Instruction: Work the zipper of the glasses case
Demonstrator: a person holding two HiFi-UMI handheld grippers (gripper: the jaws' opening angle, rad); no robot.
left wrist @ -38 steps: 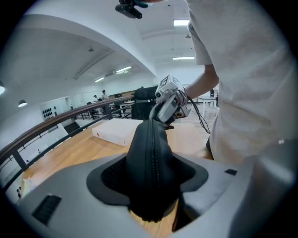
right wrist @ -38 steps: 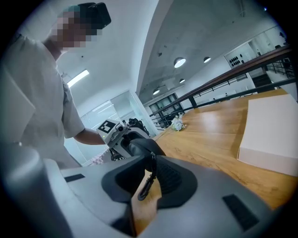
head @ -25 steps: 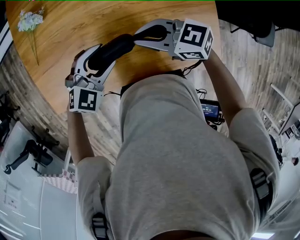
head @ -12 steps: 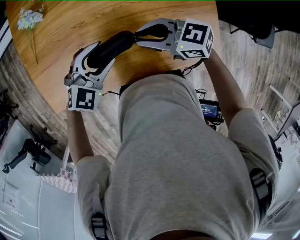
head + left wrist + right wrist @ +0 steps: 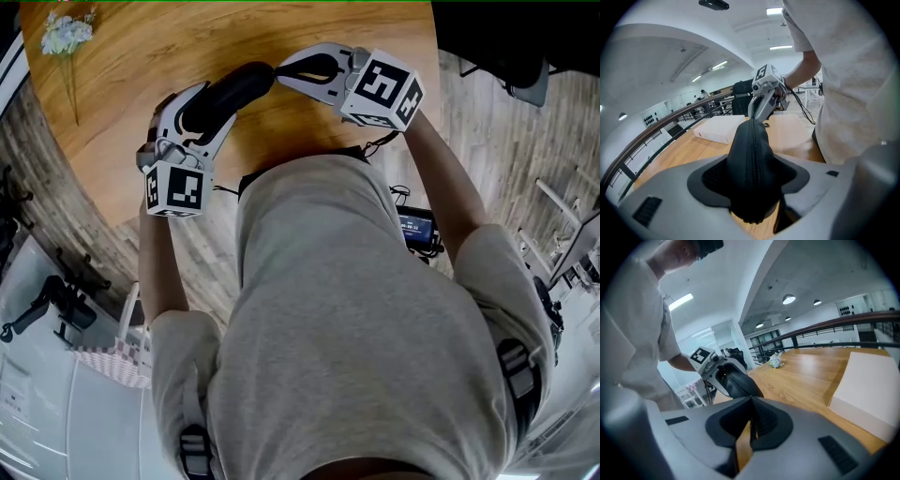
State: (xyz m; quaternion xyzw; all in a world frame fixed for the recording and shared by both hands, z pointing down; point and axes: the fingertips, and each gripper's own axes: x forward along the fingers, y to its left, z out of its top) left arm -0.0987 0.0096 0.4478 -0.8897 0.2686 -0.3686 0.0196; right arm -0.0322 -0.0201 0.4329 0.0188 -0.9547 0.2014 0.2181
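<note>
The glasses case (image 5: 751, 159) is black. The table (image 5: 141, 56) is warm brown with wood grain. The far box (image 5: 719, 127) is white. The marker cubes (image 5: 176, 187) carry black-and-white squares.

I count one black zippered glasses case (image 5: 228, 92), one round wooden desk (image 5: 169, 42), one flat white box (image 5: 723, 128) and one small bunch of pale flowers (image 5: 67, 34). Tools: two, the left tool (image 5: 201, 112) and the right tool (image 5: 279, 72), each with one marker cube.
</note>
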